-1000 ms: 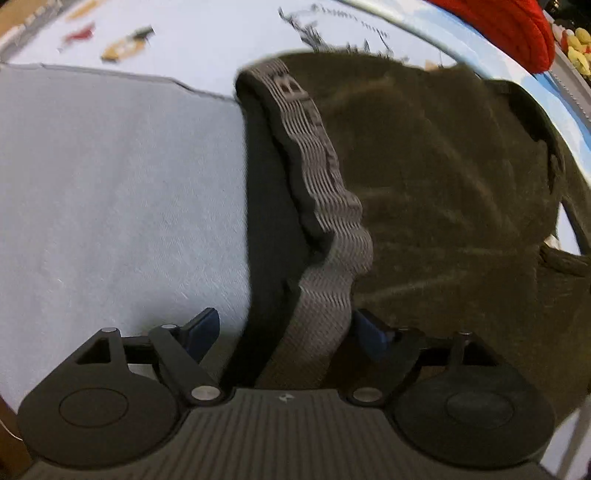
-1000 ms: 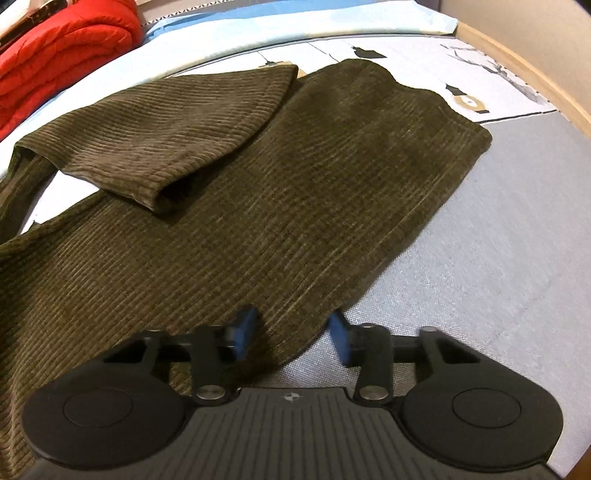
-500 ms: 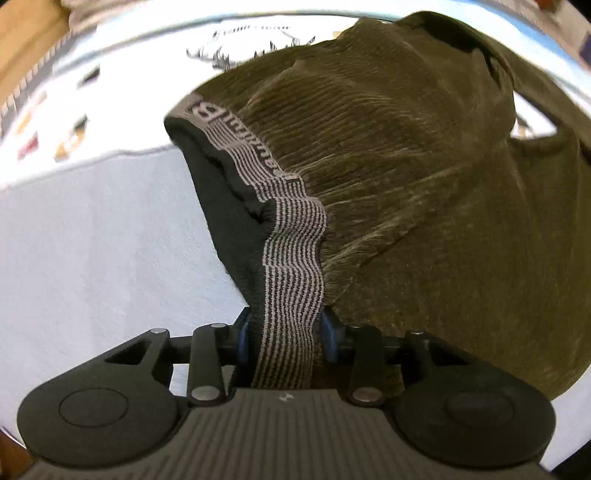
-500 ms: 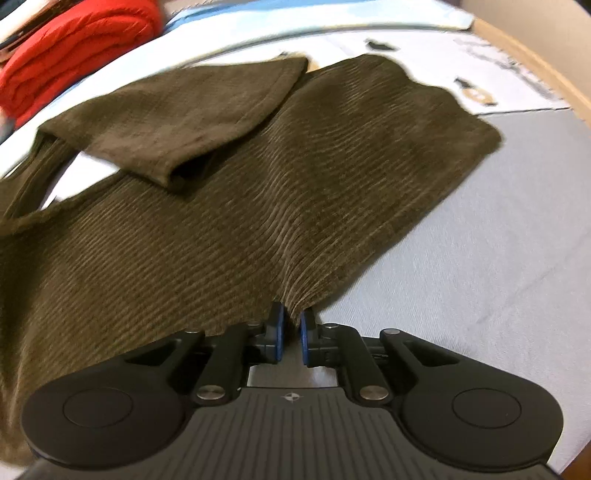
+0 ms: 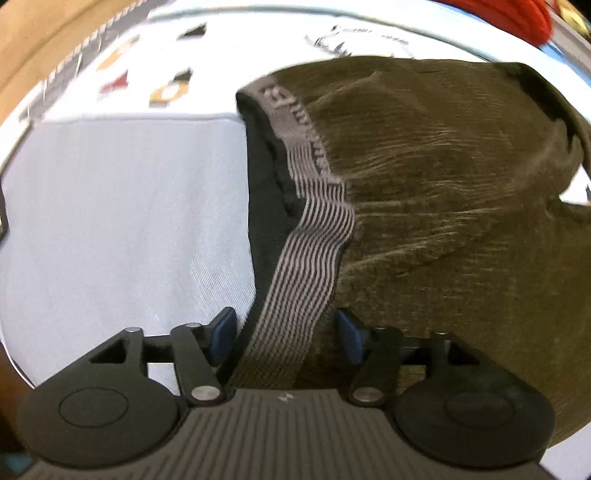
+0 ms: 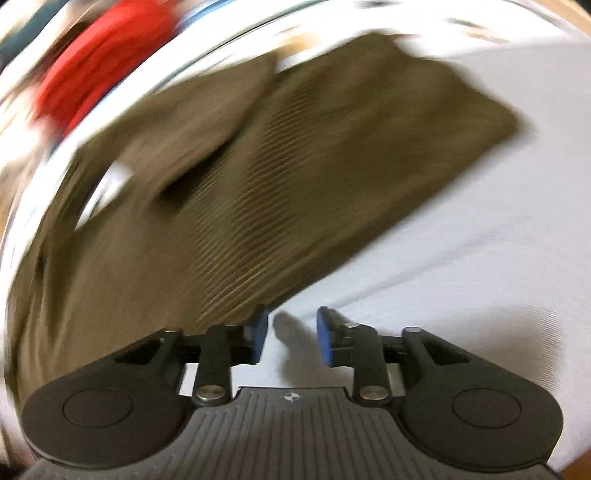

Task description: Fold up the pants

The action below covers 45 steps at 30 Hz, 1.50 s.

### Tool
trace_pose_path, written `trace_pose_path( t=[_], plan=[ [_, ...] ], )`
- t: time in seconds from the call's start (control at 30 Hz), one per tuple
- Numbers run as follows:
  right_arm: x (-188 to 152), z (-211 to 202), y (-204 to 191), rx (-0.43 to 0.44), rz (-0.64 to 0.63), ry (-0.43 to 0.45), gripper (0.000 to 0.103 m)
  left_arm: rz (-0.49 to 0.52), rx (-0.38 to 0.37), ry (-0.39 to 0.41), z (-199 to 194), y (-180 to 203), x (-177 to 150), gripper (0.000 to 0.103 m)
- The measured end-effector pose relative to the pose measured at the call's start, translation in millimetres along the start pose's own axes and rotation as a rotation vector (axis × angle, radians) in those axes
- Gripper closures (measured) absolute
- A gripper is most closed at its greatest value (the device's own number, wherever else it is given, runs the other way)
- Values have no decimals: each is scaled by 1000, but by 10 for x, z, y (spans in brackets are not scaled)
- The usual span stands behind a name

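Dark olive corduroy pants lie on a pale grey sheet. Their grey striped waistband runs down between the fingers of my left gripper, whose jaws stand apart around it. In the blurred right wrist view the pants spread up and left, one leg folded over the other. My right gripper is open and empty over the sheet, its left blue pad at the pants' near edge.
A red garment lies at the far edge in both views. A white printed cloth lies beyond the grey sheet. A wooden rim shows at far left.
Both grippers, shut on the pants half a second ago, have opened. The waistband has dropped lower. The right wrist view is in fast motion and has pulled right off the pants' edge.
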State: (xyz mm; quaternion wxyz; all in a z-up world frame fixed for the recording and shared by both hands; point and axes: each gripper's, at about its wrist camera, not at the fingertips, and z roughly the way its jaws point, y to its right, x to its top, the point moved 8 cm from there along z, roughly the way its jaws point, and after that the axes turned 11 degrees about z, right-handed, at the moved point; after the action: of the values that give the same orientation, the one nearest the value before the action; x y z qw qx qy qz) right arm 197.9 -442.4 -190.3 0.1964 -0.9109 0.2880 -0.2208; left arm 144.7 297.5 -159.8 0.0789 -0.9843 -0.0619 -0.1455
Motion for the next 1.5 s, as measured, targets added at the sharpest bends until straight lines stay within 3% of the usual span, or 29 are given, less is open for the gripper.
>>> trace_pose_path(
  t=[0.1,0.23,0.4,0.53,0.57,0.6,0.63,0.7,0.77,0.93,1.03,1.17,1.33,1.4,1.5],
  plan=[
    [257,-42,344,9,241,80,71,-5,1,-14,85,10,45,28],
    [388,-8,400,38,358,140,71,2,16,-24,167,39,100,25],
    [563,103,328,19,409,197,69,2,22,-25,176,41,102,25],
    [616,181,268,-36,363,239,70,13,15,-19,254,31,123,25],
    [631,206,211,-54,342,246,73,20,14,-19,261,35,122,24],
    [638,222,172,-77,321,253,87,26,14,-18,261,38,121,24],
    [645,240,140,-101,303,257,91,28,13,-16,259,44,121,25],
    [616,157,221,-103,302,263,95,32,12,-11,247,53,126,28],
    [627,60,200,-103,286,287,95,37,25,0,229,42,136,43],
    [602,-192,217,-130,216,304,96,96,35,29,153,96,155,60],
    [493,-274,438,-198,232,249,96,177,45,55,73,175,130,65],
    [275,-317,824,-233,343,119,96,174,24,75,-13,103,71,65],
    [269,-383,843,-167,329,95,87,181,11,55,3,91,21,54],
    [297,-421,941,-187,369,105,65,160,5,46,15,79,44,52],
    [366,-489,1139,-230,449,162,59,104,-22,30,50,68,70,40]
  ],
)
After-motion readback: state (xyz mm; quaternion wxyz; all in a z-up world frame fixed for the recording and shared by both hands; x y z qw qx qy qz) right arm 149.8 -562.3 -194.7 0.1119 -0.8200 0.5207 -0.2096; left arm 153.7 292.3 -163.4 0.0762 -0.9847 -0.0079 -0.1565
